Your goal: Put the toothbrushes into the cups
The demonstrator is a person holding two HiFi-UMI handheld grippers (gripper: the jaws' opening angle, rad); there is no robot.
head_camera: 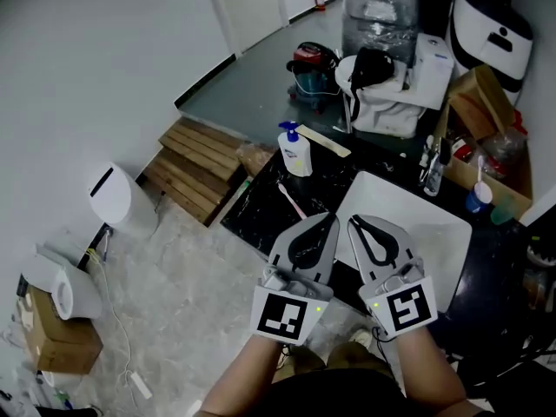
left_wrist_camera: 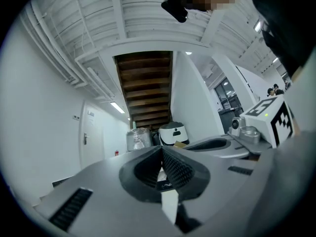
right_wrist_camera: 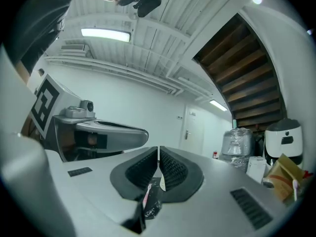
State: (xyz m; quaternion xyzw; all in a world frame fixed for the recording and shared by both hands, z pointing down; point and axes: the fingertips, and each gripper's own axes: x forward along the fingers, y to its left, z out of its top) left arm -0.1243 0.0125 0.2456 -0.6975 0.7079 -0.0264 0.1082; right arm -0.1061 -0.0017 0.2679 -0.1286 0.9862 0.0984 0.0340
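A pink toothbrush (head_camera: 289,201) lies on the black marble counter (head_camera: 261,215), left of the white sink (head_camera: 443,233). A small blue cup (head_camera: 477,199) stands at the sink's far right corner with a thin white stick upright in it. My left gripper (head_camera: 330,219) and right gripper (head_camera: 352,222) are held side by side above the sink's near left edge, tips pointing away from me. Both are shut with nothing between the jaws. In the left gripper view the left gripper (left_wrist_camera: 162,150) points up at the room; the right gripper (right_wrist_camera: 158,149) does the same in its view.
A white pump bottle with a blue top (head_camera: 296,151) stands at the counter's far left. Slim bottles (head_camera: 432,170) stand behind the sink. Cardboard boxes (head_camera: 486,102) and a white appliance (head_camera: 395,94) crowd the back. A white bin (head_camera: 122,200) and wooden pallet (head_camera: 195,165) are on the floor at left.
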